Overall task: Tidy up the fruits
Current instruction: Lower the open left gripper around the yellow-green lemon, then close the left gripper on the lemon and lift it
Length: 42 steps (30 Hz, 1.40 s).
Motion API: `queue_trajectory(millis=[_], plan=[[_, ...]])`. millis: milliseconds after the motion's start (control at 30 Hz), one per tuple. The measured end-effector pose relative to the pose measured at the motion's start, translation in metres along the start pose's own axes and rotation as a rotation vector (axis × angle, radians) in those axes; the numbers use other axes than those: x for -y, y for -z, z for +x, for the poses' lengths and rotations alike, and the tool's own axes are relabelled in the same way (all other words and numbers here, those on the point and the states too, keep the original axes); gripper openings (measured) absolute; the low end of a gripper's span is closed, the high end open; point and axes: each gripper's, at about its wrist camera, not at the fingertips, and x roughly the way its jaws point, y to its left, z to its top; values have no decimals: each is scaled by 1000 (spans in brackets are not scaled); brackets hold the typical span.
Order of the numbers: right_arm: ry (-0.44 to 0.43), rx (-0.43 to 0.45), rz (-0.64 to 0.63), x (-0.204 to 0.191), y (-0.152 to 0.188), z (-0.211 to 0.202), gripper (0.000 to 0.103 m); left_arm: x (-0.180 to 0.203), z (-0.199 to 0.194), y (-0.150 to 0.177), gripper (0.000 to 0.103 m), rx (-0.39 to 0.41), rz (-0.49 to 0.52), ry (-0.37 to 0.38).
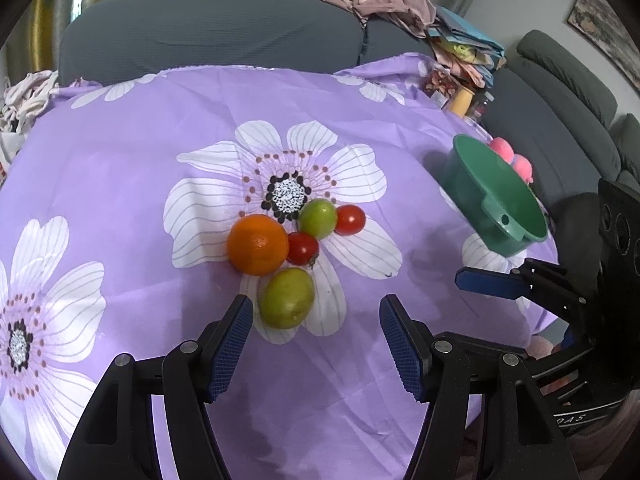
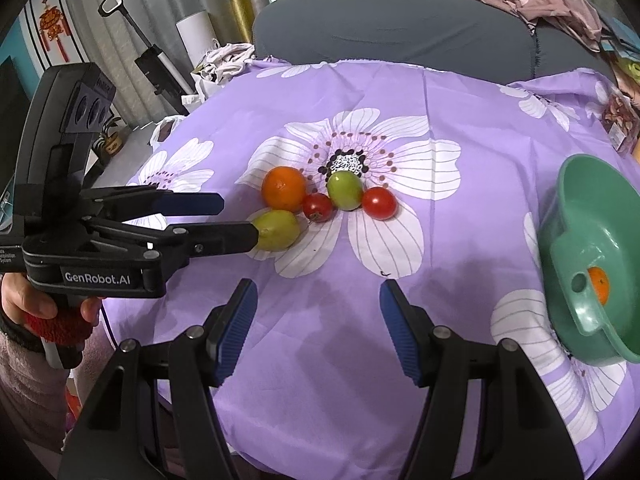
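The left wrist view looks forward and down along its open hand-held gripper (image 1: 316,312), close over the worktop (image 1: 120,168), facing the sofa (image 1: 208,32). The right wrist view looks the same way from further right along its own hand-held gripper (image 2: 318,300). Both share the fruit cluster around the orange (image 1: 258,244) (image 2: 284,189) and the green bowl (image 1: 500,184) (image 2: 580,240); each sees the other gripper at its edge.

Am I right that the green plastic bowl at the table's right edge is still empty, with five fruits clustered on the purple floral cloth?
Not quite: the green plastic bowl already holds an orange fruit, as the right wrist view shows. The rest stands: five fruits lie clustered on the purple floral cloth.
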Motion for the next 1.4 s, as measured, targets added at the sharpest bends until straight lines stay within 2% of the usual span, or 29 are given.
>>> queue_trajectory(millis=[267, 433, 833, 933, 1067, 1233, 1333, 1400], plan=[[-48, -15, -8, -4, -1, 15, 64, -4, 1, 4, 66, -25, 59, -44], [-89, -33, -23, -9, -2, 29, 64, -7, 4, 5, 66, -38, 76, -46], [-179, -64, -3, -11, -12, 58, 64, -12, 22, -5, 66, -66, 65, 15], [-183, -69, -8, -13, -18, 68, 64, -16, 25, -9, 61, -76, 51, 37], [-200, -75, -25, -16, -25, 78, 64, -19, 30, -14, 59, -97, 53, 39], [-198, -101, -56, -19, -29, 91, 64, -22, 40, -16, 53, -158, 46, 97], [-200, -107, -75, -19, -30, 94, 63, -25, 45, -16, 51, -181, 35, 103], [-205, -114, -78, -18, -31, 98, 59, -25, 46, -17, 48, -186, 33, 102]])
